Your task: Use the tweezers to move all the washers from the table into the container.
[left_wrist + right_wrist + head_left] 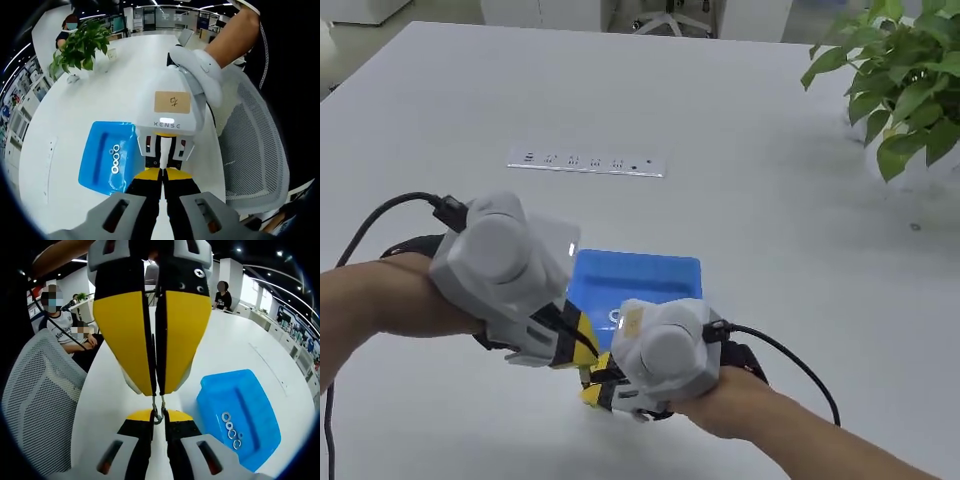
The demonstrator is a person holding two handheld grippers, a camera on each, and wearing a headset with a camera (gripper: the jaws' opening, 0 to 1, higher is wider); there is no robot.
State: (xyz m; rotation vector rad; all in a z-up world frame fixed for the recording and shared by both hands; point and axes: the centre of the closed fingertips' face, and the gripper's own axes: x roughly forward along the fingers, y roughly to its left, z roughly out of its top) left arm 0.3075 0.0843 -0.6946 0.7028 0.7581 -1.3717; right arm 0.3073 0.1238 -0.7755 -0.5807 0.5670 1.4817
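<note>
White tabletop [790, 230] spreads wide and mostly bare. At its near edge, the two grippers meet tip to tip just in front of the person. The left gripper [162, 172] has its jaws clenched on the tweezers [154, 402], whose thin legs run straight across to the right gripper [159, 415]. The right jaws are drawn in tight around the other end and seem to be pinching it too. A small loop sits between those tips, and I cannot tell whether it is a washer or part of the tool.

Just beyond the grippers stands the blue container [650, 272], with a short row of washers [115, 160] already lying in its hollow. I judge the job well advanced, perhaps close to finished. The grippers cover the near patch of the surface, so I cannot tell whether any washers are left there.

Room to move is generous, with clear surface to the left, to the right and beyond the container. Farther off, a socket strip [586, 161] sits flush in the top and should not catch anything. A potted plant [905, 85] stands well apart at the far right. The near edge is the one to mind, since both hands work right beside it.
</note>
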